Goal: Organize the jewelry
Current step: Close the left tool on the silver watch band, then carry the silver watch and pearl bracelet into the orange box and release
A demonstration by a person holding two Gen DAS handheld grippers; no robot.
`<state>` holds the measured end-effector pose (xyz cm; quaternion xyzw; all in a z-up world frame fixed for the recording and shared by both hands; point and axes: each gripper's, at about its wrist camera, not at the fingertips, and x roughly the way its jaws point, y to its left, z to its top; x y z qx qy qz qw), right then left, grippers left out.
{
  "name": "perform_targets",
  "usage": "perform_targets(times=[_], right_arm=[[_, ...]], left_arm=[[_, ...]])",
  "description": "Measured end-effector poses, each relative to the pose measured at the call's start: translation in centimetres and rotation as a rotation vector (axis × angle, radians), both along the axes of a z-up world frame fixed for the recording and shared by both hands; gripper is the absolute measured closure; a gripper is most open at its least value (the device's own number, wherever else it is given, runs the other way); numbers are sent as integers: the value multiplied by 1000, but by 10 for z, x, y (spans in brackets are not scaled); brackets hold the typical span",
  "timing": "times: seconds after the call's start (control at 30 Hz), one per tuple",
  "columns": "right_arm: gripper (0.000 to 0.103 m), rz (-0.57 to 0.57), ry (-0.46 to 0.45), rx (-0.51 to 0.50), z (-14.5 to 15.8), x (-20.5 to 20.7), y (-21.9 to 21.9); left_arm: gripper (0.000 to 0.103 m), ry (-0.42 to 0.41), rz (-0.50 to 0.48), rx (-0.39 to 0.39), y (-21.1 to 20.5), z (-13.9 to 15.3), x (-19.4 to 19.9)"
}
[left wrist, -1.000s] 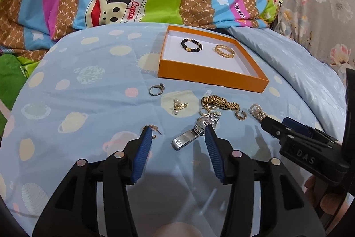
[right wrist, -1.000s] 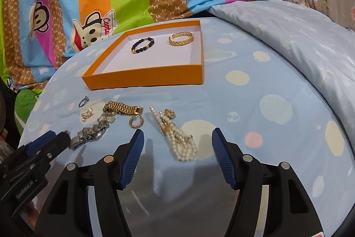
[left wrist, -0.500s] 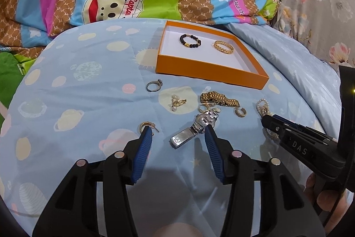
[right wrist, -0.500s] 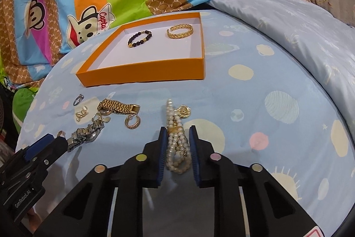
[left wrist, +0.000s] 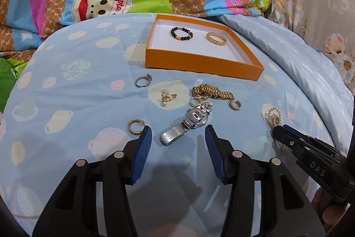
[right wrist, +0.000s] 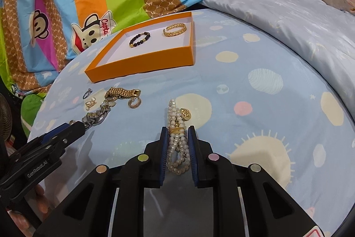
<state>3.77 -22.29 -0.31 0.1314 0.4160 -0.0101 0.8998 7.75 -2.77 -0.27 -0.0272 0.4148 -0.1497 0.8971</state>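
Two bracelets lie in the orange tray [left wrist: 199, 63] on blue planet-print bedding [left wrist: 77, 86].

The right gripper [left wrist: 279, 134] covers much of the pearl bracelet [left wrist: 273, 115] from the left. The small earring [left wrist: 166, 98] is too tiny to read.

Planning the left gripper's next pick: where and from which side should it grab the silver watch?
Grip the silver watch across its flat band near the clasp end, which is the end nearest the open left gripper. Come from above with the fingers either side of the band's width. The case end touches the gold bracelet and a small ring, so avoid it.
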Motion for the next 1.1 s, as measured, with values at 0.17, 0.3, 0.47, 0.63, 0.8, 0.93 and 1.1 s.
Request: perform_targets(times=[0.17,0.3,0.47,0.63,0.8,0.93,1.1], right_arm=[[86,2,2,2,0,1,0],[86,2,3,3,-1,1,0],[86,3,6,3,-1,2,1],[86,4,6,3,-2,2,1],[86,3,4,3,-2,1,2],[86,3,4,3,-2,1,2],[86,1,0,10,-1,0,1]], left_arm=[[55,7,-26,37,-11,-1,8],[55,23,-40,66,-19,-3,17],[66,28,-62,60,-20,-4,20],[93,22,-117,49,-26,-3,13],[93,8,-135,34,-28,-1,3],[93,-6,-142,6,-25,3,-4],[93,-15,-147,6,-25,5,-13]])
